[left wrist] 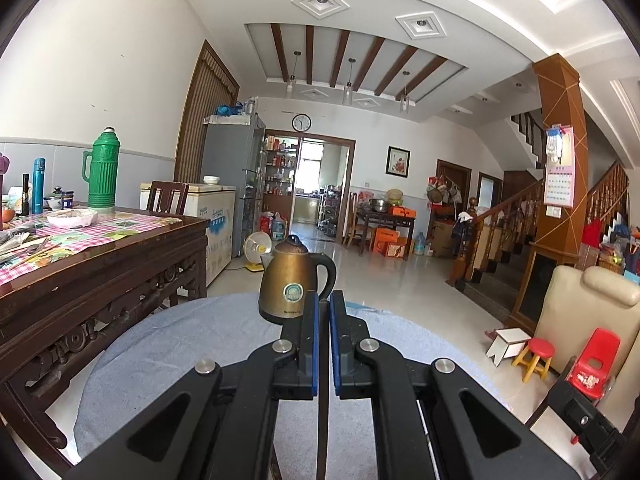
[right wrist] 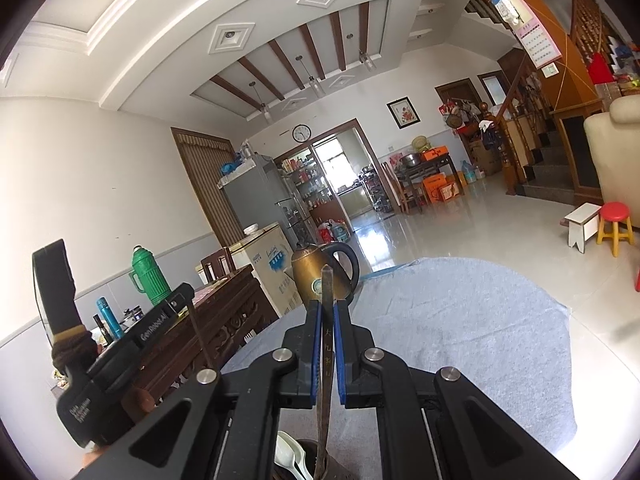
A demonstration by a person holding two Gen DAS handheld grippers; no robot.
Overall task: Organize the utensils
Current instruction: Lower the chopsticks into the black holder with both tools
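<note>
Bottom centre of right wrist view: right tongs [right wrist: 327, 312] clamped on a flat dark wooden utensil w/ gold characters [right wrist: 327, 344], held upright, prob. to drop into the dark holder w/ white spoons [right wrist: 294, 458] below. Left tongs [left wrist: 324, 312] nearly together on a thin dark stick [left wrist: 322, 420] over blue-cloth worktop [left wrist: 192, 344].

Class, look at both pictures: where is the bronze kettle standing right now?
The bronze kettle stands upright at the far edge of the blue cloth on the round table, just beyond the left gripper, right of the carved wooden table.
</note>
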